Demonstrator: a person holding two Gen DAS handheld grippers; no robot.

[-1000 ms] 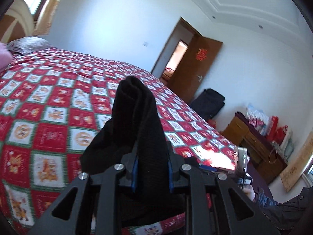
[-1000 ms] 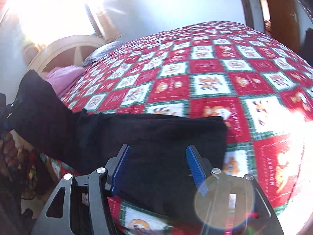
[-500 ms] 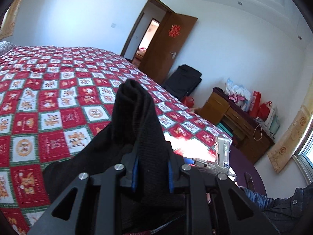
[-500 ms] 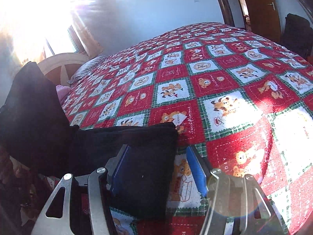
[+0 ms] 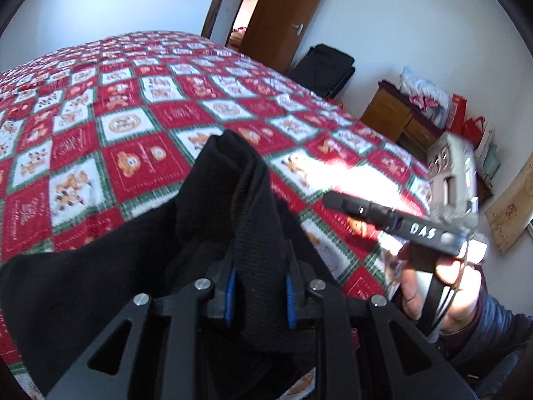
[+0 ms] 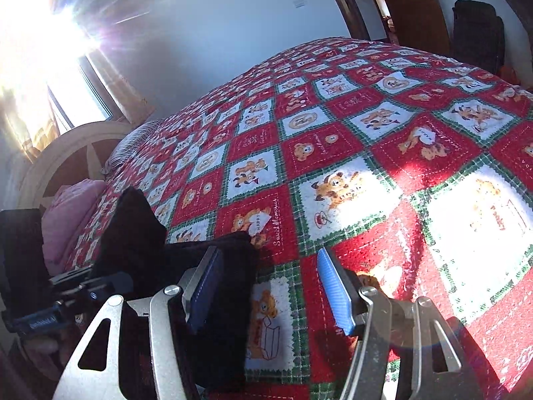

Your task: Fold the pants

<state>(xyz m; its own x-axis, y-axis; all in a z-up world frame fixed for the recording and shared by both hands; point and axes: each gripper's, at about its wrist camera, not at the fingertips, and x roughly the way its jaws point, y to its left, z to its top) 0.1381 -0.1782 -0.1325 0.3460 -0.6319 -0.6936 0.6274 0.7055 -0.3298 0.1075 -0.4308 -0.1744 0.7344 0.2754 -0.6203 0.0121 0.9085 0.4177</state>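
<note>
Your left gripper (image 5: 258,295) pinches a raised fold of the black pants (image 5: 140,266), which drape over the quilted bed (image 5: 133,126) ahead. Your right gripper (image 6: 266,286) is spread and holds nothing; the cloth's edge lies at its left finger. You seem mid-fold: next, lay that fold down flat. Only the left view shows your right hand (image 5: 443,286).

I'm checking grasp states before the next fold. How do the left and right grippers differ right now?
The left gripper is shut on the black pants, a bunched fold standing up between its pads; the right gripper is open, holding nothing. The left's frame is black, the right's silvery metal. Both have blue pads and sit over the red patchwork quilt.
</note>
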